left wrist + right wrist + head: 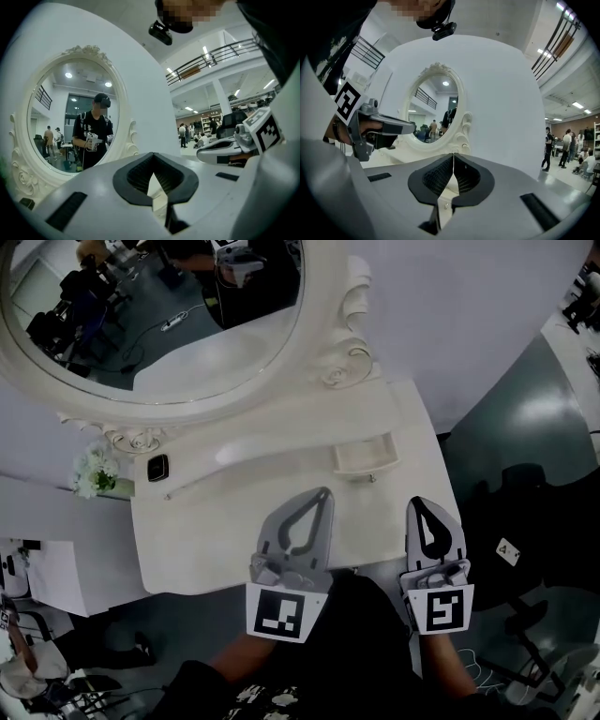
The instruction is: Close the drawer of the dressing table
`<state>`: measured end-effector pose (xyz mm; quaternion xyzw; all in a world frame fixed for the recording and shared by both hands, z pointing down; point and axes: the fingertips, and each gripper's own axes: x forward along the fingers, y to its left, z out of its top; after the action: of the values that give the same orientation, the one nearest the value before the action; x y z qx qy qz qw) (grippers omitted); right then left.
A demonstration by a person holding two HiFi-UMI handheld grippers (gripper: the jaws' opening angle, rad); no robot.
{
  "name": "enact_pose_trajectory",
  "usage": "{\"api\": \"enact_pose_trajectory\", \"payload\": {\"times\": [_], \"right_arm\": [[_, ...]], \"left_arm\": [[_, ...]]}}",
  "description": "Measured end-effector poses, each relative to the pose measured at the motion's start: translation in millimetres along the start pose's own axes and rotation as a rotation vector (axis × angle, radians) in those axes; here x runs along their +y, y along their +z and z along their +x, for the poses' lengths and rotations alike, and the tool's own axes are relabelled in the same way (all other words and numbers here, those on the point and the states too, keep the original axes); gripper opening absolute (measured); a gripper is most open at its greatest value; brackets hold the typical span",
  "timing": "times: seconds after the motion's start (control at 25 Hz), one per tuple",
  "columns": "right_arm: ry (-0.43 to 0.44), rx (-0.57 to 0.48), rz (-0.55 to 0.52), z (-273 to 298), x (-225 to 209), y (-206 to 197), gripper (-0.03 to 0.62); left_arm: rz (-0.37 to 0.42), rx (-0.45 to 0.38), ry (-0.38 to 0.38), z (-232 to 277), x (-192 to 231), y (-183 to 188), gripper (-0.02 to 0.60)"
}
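Our left gripper (323, 495) and right gripper (420, 504) were pressed together, empty; the small white open drawer (364, 457) lay ahead between them.

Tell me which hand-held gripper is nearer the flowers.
The left hand-held gripper; the flowers stand by the table's left edge, while the right hand-held gripper is toward the opposite side.

Head view looks steeply down on the dressing table (234, 545) — gripper views, level, share its mirror (56, 108).
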<state>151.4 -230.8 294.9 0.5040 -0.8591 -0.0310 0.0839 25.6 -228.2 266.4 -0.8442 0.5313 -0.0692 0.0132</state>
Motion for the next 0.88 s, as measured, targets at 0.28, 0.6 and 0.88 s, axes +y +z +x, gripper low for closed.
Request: {"api": "enact_pose_trajectory", "payload": {"times": [0.28, 0.6, 0.88], "right_arm": [[0.059, 0.126, 0.042, 23.1, 7.9, -56.8, 0.070], [0.073, 0.269, 0.096, 45.9, 20.5, -126.9, 0.148], [0.063, 0.338, 0.143, 70.0, 30.7, -171.6, 0.167]], "left_arm": [[-0.015, 0.102, -0.017, 17.9, -2.6, -42.9, 0.002], [-0.057, 0.191, -0.057, 32.6, -0.7, -89.7, 0.002], [-0.054, 0.245, -0.115, 37.9, -3.4, -122.7, 0.002]]}}
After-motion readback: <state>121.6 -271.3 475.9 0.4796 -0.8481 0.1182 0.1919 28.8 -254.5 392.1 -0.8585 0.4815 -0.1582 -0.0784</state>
